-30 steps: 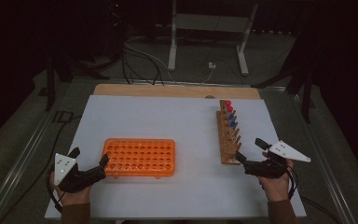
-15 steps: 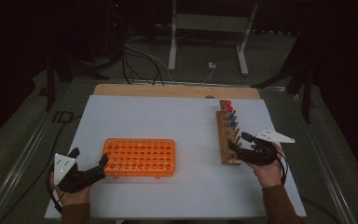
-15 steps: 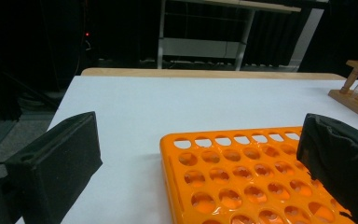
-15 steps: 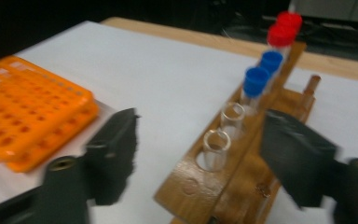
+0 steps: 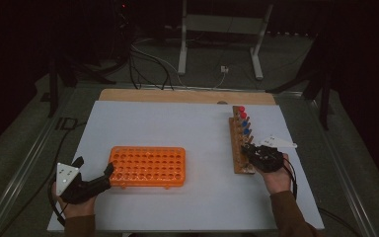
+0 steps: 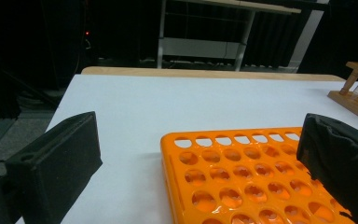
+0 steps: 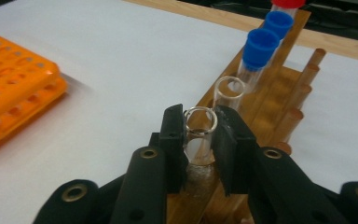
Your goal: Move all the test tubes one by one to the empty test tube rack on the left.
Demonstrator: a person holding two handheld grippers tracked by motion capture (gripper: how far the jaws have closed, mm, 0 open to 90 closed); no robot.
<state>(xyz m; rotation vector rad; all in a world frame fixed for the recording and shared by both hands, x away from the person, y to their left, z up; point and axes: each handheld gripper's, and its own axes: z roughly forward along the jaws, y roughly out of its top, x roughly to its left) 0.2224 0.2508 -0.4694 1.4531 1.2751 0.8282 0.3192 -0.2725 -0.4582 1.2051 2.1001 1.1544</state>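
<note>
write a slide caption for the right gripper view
Right tongs clamp an uncapped glass tube standing in the wooden rack.

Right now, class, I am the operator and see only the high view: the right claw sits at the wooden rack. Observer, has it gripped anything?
Observer: Yes. In the right gripper view the right claw, whose jaws have just been closing, pinches a clear uncapped tube standing in the wooden rack.
Operator: What stands behind that tube?
Observer: A second uncapped tube, then two blue-capped tubes.
Operator: And the left claw?
Observer: In the left gripper view the left claw stands open, with a corner of the orange rack between its jaws.
</note>
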